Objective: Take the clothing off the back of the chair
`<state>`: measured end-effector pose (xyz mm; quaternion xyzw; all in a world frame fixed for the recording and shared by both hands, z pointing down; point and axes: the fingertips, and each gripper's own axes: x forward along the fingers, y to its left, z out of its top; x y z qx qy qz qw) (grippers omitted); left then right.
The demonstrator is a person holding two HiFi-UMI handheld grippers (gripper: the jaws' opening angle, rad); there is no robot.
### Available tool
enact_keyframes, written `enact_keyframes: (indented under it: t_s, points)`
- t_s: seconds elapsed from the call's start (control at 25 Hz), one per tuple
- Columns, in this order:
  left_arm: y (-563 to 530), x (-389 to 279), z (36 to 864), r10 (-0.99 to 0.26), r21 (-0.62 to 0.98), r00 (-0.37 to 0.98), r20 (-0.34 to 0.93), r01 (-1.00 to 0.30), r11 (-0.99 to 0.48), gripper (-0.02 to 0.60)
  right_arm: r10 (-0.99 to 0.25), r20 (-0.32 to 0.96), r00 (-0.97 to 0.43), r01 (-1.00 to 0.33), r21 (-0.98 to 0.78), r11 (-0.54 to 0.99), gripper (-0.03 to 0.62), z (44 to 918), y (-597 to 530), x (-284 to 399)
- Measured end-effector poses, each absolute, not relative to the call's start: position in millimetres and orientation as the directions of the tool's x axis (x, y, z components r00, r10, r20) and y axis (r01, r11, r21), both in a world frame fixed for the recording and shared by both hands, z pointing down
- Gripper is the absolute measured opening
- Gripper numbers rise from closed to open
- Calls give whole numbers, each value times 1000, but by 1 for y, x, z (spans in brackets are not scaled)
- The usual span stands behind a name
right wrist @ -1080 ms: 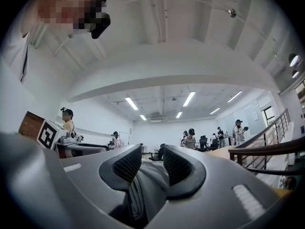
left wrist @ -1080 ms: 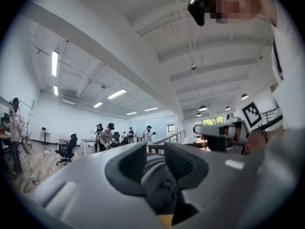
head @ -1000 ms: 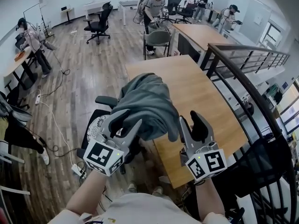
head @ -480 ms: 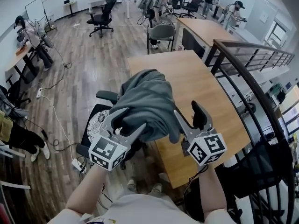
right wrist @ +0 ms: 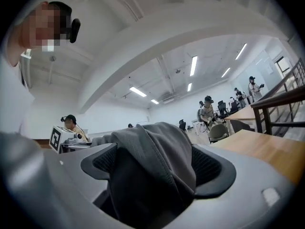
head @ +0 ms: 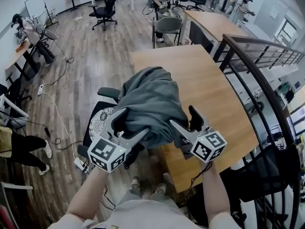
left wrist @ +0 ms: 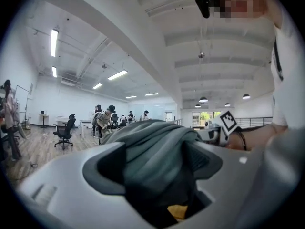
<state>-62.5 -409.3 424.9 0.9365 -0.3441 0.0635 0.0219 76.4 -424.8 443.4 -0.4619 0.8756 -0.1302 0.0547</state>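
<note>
A grey garment (head: 150, 104) hangs bunched over the back of a black office chair (head: 97, 126), beside a wooden table. My left gripper (head: 135, 123) is at the garment's lower left folds. Its jaws have just been opening and stand wide, with cloth (left wrist: 152, 147) lying between the pads (left wrist: 107, 168). My right gripper (head: 183, 119) is at the lower right folds. Its jaws have also just been opening, with cloth (right wrist: 152, 161) filling the gap between the pads (right wrist: 212, 166). The chair back is hidden under the garment.
The wooden table (head: 205, 87) stands right of the chair, with a black railing (head: 259, 87) beyond it. Cables (head: 52, 120) run over the wooden floor at the left. Several people and other chairs (head: 167, 25) are at the room's far end.
Both grippers have sunk lower against the garment and their jaws have spread wider around its folds. The garment stays draped on the chair.
</note>
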Motion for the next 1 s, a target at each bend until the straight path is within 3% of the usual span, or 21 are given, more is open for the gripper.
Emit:
enact_keyframes:
  t_s: [0.2, 0.56, 0.8, 1.0]
  points:
    - [-416, -57, 431, -615, 56, 779, 121, -624, -779, 373, -771, 19, -637, -722, -365, 587, 462, 459, -435, 66]
    - [-421, -44, 438, -551, 145, 825, 126, -565, -812, 304, -685, -18, -728, -613, -431, 662, 262, 467, -435, 55]
    - [-416, -40, 438, -507, 105, 848, 153, -524, -845, 253, -694, 42, -719, -665, -335, 668, 102, 474, -429, 49]
    - [-409, -36, 430, -507, 4, 842, 186, -516, -856, 176, -743, 40, -668, -728, -237, 643, 56, 464, -425, 52]
